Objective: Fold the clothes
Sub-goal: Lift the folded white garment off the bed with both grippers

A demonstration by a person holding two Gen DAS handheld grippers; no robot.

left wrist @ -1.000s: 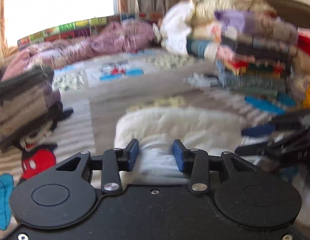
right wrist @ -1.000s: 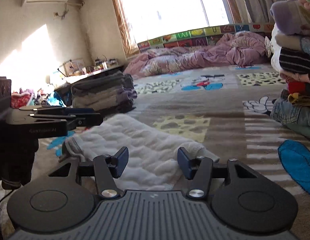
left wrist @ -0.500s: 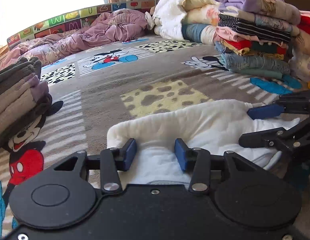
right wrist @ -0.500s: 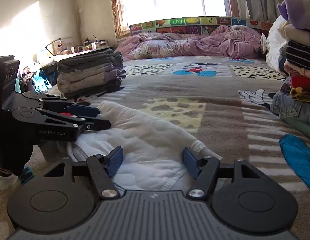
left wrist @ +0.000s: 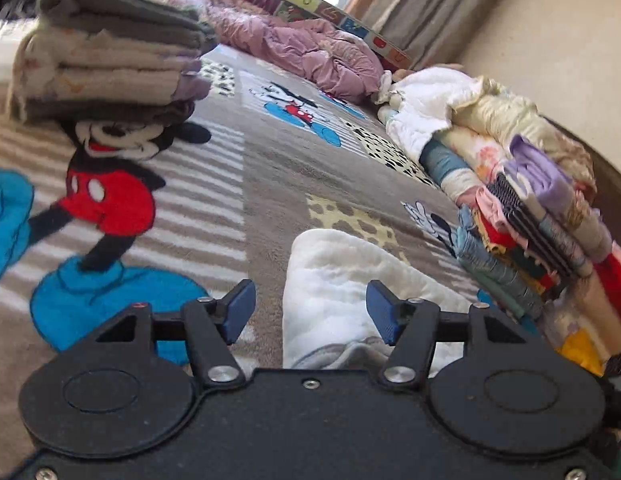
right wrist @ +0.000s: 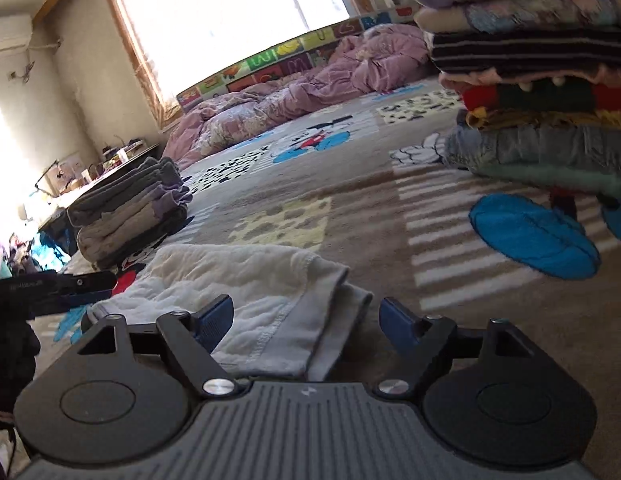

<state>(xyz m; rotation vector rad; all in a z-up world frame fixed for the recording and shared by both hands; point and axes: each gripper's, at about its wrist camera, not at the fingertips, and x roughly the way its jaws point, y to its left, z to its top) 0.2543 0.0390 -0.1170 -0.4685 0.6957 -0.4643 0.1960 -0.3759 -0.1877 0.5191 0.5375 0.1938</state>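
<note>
A: Lying flat on the blanket point(left wrist: 270, 168), white garment point(left wrist: 342, 296), folded over into a long band. Same one in the right view point(right wrist: 238, 280).

B: Long axis?

A: Left view: runs straight away from the camera, far end rounded, near end under the tongs. Right view: runs crosswise, from lower left toward centre, with the folded corner and stitched hem at its right end.

B: Left tongs point(left wrist: 310, 312)?

A: Spread wide, gripping nothing. Right pad sits over the garment, left pad over bare blanket just beside the garment's left edge.

B: Right tongs point(right wrist: 306, 320)?

A: Also spread, nothing held. Left pad is over the cloth, right pad is past the hem corner, over blanket. Touching or hovering: cannot tell.

B: Anything else?

A: Grey folded stack point(left wrist: 110, 60) well apart at far left, also seen point(right wrist: 130, 208). Mixed colourful pile point(left wrist: 530, 220) on the right, near the garment. Pink quilt point(right wrist: 294, 92) far back under the window point(right wrist: 230, 12). View tilted, some blur.
</note>
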